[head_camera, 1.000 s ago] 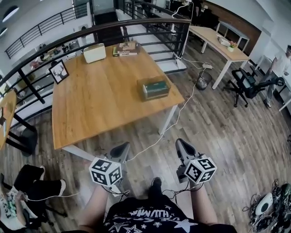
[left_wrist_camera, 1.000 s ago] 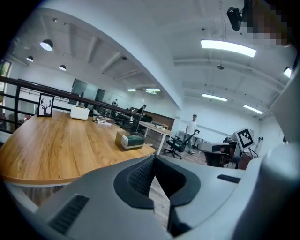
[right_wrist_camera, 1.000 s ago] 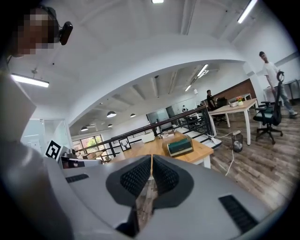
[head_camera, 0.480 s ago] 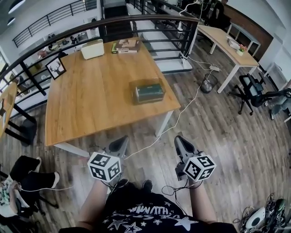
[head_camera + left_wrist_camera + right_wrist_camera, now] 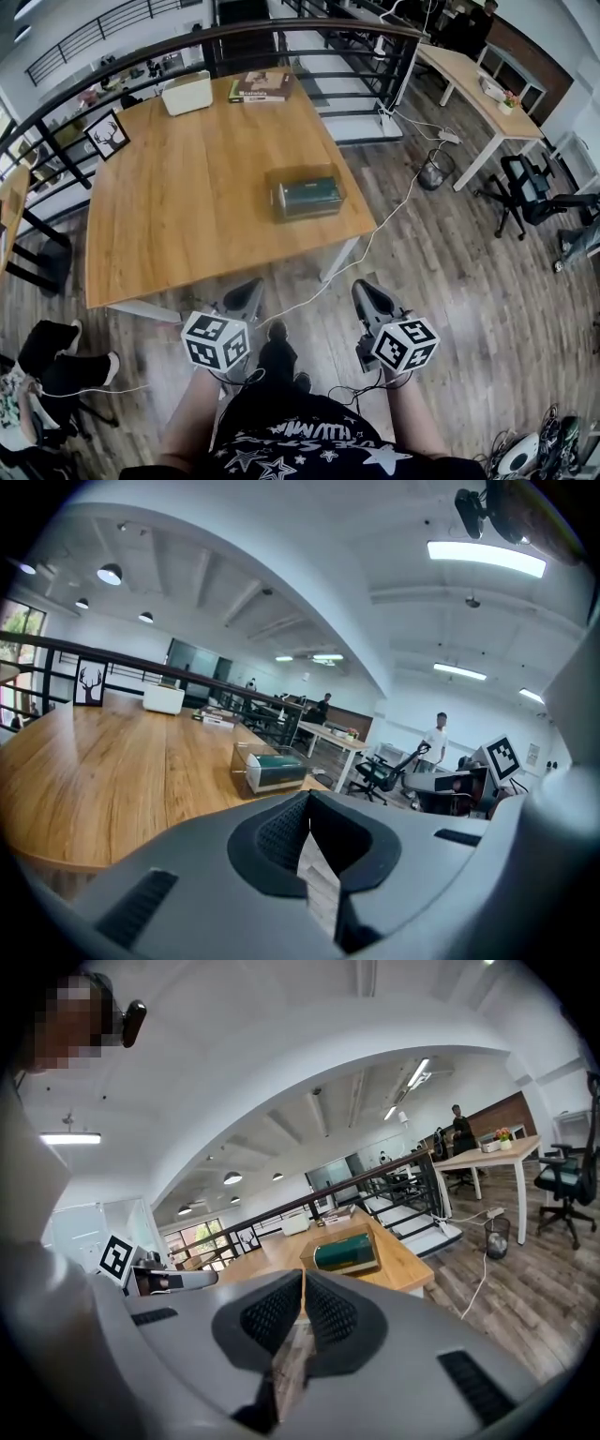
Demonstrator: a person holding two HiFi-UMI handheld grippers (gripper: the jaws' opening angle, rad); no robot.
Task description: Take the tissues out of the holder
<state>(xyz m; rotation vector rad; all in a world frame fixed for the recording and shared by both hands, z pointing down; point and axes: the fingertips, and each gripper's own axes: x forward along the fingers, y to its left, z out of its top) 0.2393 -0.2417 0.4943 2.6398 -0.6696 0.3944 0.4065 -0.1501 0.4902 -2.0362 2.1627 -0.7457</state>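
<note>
left claw (image 5: pixel 307 803): jaws together at the tips, nothing between them, only floor visible through the slit lower down. right claw (image 5: pixel 302 1283): same, jaws closed and empty.

Head view: the left claw (image 5: pixel 246 296) and the right claw (image 5: pixel 371 298) both hang over the wood floor, well short of the tissue holder (image 5: pixel 300 172) and touching nothing.

The holder is a clear box with a dark green tissue pack (image 5: pixel 311 195) lying flat inside. It sits on the desk (image 5: pixel 187 216), near the corner on the right claw's side.

Beyond the holder, along the desk's far edge: a white box (image 5: pixel 186 93), a stack of books (image 5: pixel 261 86) and a framed deer picture (image 5: pixel 106 136).

Print on the pack and the book covers is too small to read.
</note>
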